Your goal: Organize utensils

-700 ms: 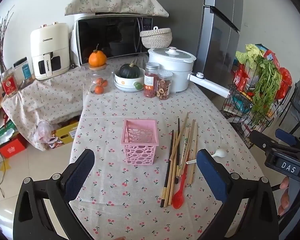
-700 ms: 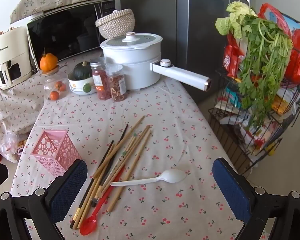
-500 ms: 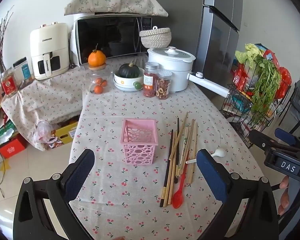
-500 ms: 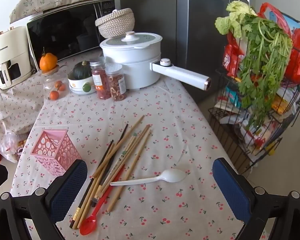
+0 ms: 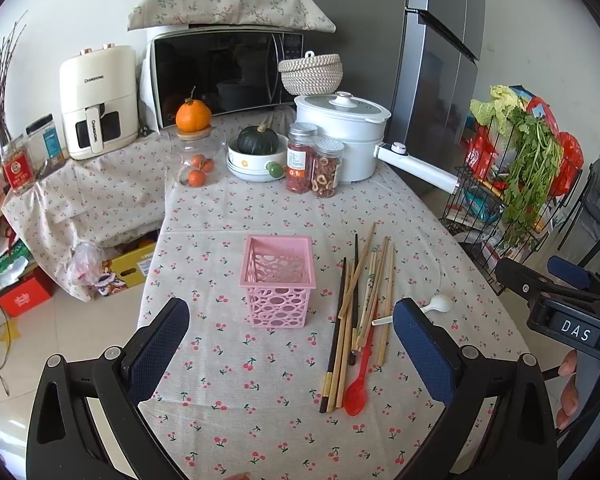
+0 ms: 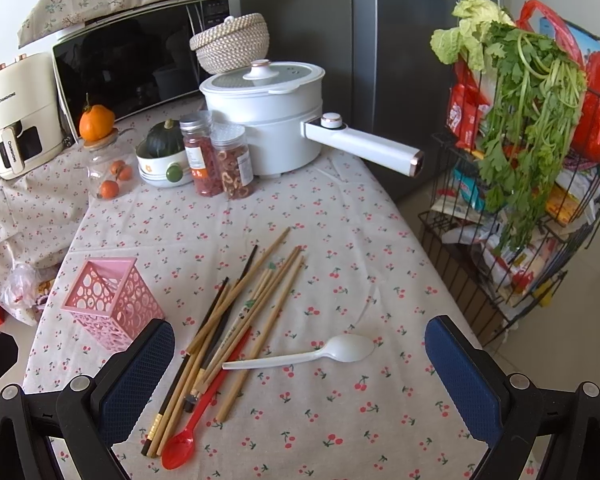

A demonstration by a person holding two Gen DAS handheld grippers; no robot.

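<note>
A pink perforated basket (image 5: 277, 280) (image 6: 110, 304) stands upright on the cherry-print tablecloth (image 5: 240, 360). To its right lies a loose pile of several wooden and dark chopsticks (image 5: 364, 300) (image 6: 240, 312), with a red spoon (image 5: 358, 384) (image 6: 188, 436) at its near end. A white plastic spoon (image 5: 436, 305) (image 6: 320, 354) lies further right. My left gripper (image 5: 290, 350) hovers open above the table in front of the basket. My right gripper (image 6: 300, 380) hovers open over the spoons and chopsticks. Both hold nothing.
At the back stand a white pot with a long handle (image 6: 268, 128), two jars (image 6: 220, 160), a bowl with a squash (image 5: 256, 152), a glass jar topped by an orange (image 5: 194, 144), a microwave (image 5: 220, 76) and an air fryer (image 5: 98, 100). A wire rack with greens (image 6: 532, 160) stands off the right edge.
</note>
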